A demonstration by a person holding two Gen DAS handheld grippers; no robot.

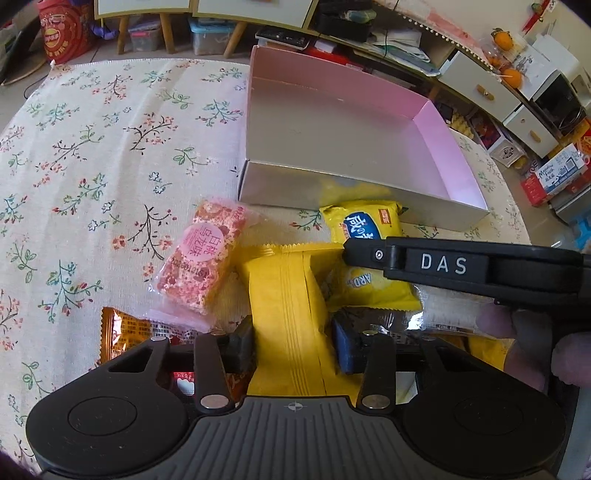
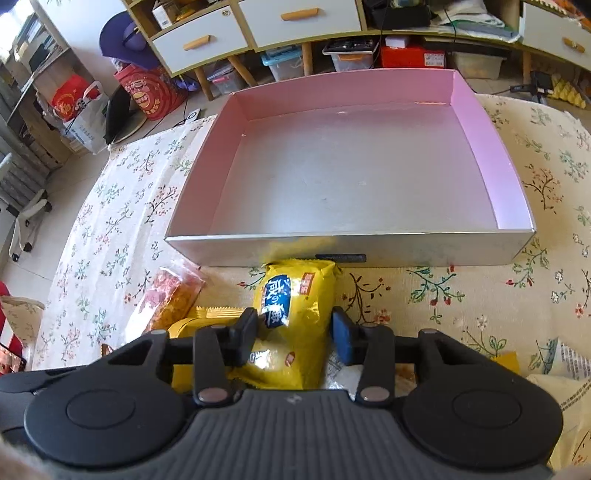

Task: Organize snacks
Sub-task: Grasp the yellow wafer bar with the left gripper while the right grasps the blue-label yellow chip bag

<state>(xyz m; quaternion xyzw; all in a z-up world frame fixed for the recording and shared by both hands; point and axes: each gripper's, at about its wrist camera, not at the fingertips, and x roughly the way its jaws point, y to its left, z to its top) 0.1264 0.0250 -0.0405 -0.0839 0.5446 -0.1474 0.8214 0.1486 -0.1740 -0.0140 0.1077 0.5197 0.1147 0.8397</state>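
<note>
A: Where are the snacks?

B: In a heap at the lower middle of both views, on the flowered worktop (image 1: pixel 92 155), just in front of the box (image 2: pixel 369 251). The plain yellow pack (image 1: pixel 288 314) lies lengthwise at the bottom centre of the left wrist view. The yellow pack with blue print (image 2: pixel 295 314) sits to its right, its top end close to the near wall of the box.

A: And the left hand-held gripper (image 1: pixel 295 347)?

B: Its two pads stand on either side of the plain yellow pack, narrowed against its edges. It looks clamped on that pack.

A: The right hand-held gripper (image 2: pixel 299 332)?

B: Its pads straddle the blue-print pack. The left pad touches the wrapper; at the right pad I cannot tell whether it presses or stands just off. In the left wrist view one of its black fingers (image 1: pixel 436 264) crosses that same pack from the right edge of the frame.

A: What else is around?

B: A pink snack (image 1: pixel 203 258) lies left of the yellow ones, tilted. An orange wrapper (image 1: pixel 122 332) shows at the lower left, and dark and white packets sit at the lower right, partly hidden. The box fills the upper centre, pink inside, silver outside. Behind it, across the top, are drawer cabinets (image 2: pixel 295 18) and a red bag (image 2: pixel 147 96) on the floor.
</note>
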